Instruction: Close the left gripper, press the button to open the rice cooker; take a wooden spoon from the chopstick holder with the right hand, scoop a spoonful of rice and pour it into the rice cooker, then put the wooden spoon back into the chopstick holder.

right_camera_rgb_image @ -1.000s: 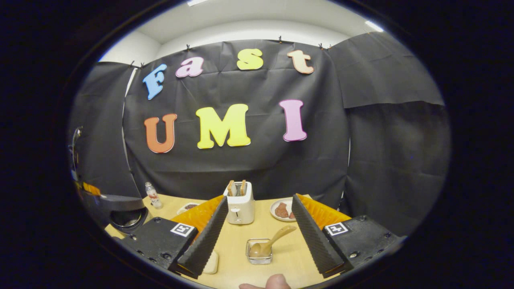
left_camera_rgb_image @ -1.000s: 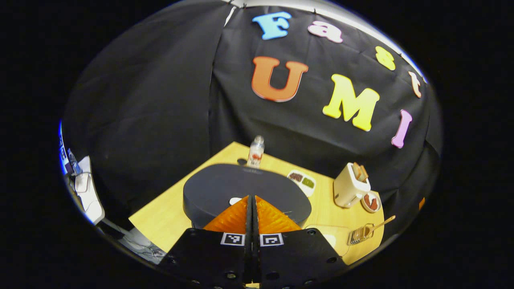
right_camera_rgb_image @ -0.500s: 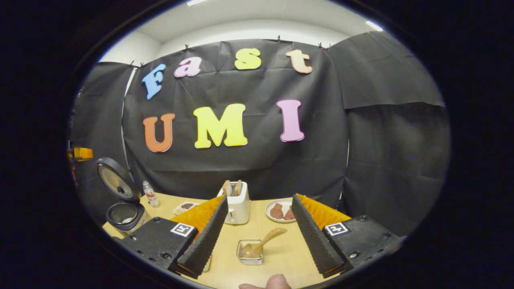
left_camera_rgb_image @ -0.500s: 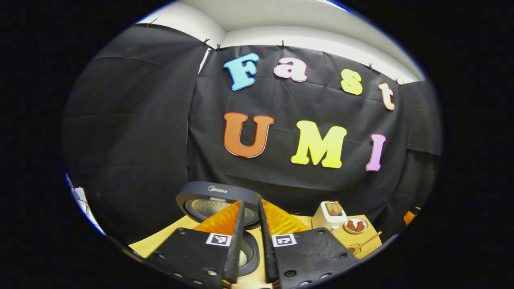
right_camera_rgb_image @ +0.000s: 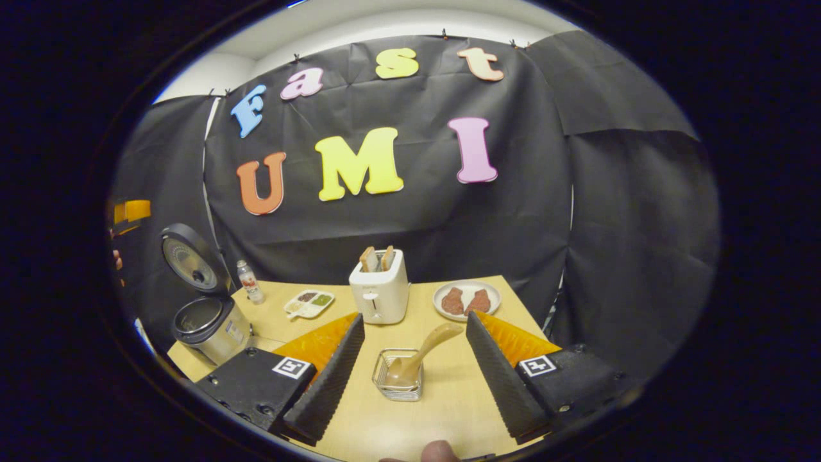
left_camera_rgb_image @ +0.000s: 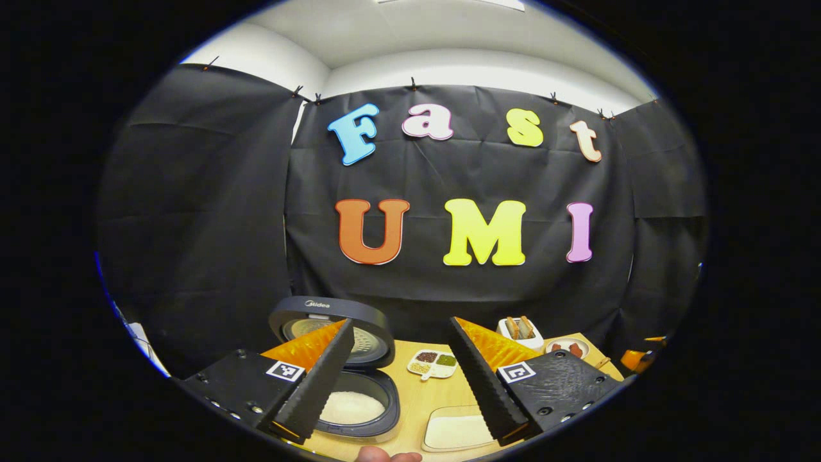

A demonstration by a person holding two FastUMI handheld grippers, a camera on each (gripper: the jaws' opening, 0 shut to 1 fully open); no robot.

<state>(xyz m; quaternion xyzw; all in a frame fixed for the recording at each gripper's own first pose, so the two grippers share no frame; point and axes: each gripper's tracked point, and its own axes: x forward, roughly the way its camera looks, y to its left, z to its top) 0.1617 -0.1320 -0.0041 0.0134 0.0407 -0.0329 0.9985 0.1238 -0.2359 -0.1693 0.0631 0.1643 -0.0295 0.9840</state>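
Now, in the left gripper view, the left gripper is held with its fingers wide apart and nothing between them. The dark round rice cooker is seen just ahead on the left, with its lid up. A flat pale dish of white rice is seen near, on the right.

In the right gripper view, the right gripper is held wide apart too. The smooth light wooden spoon is seen straight ahead between its fingers, standing in the small wire chopstick holder. Its handle is tilted up to the far right. The right gripper is judged nearer for the pick.
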